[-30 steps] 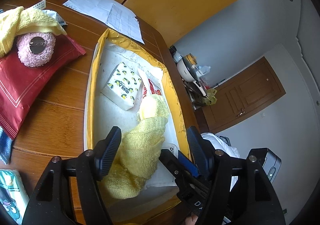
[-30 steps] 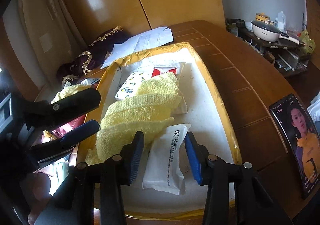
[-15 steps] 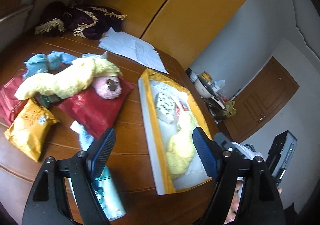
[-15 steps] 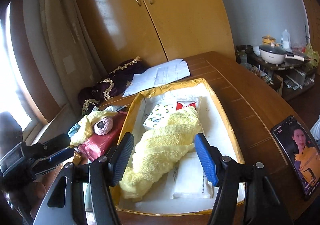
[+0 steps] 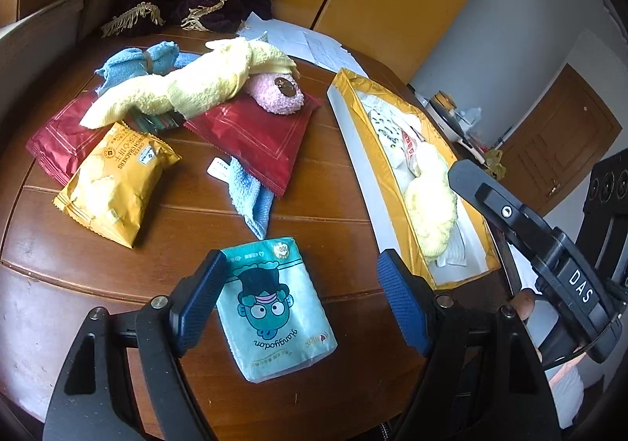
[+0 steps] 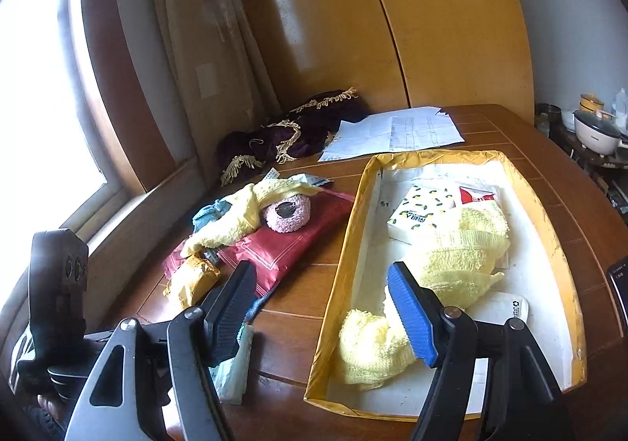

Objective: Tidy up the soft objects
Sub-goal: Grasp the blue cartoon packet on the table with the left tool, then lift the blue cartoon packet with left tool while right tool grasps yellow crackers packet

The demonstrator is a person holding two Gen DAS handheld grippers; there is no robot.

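My left gripper (image 5: 302,293) is open and hovers over a teal tissue pack (image 5: 274,303) that lies flat on the wooden table between its fingers. Beyond it lie a small blue cloth (image 5: 251,193), a long yellow towel (image 5: 188,87), a pink fluffy ball (image 5: 280,95) and a blue towel (image 5: 137,62). My right gripper (image 6: 322,299) is open and empty above the left rim of the gold-edged tray (image 6: 337,264). Inside the tray are a crumpled yellow towel (image 6: 451,264), a patterned tissue pack (image 6: 420,213) and a white packet (image 6: 506,307).
Red foil packets (image 5: 255,138) and a gold snack bag (image 5: 114,182) lie under and beside the towels. Loose papers (image 6: 392,132) and a dark fringed cloth (image 6: 290,130) sit at the back by the cupboard. A phone (image 6: 620,276) lies at the table's right edge.
Both grippers have pulled back and up from the tray, leaving the yellow towel in it. The left one has swung left over the table to the teal pack. The right one opened wider.
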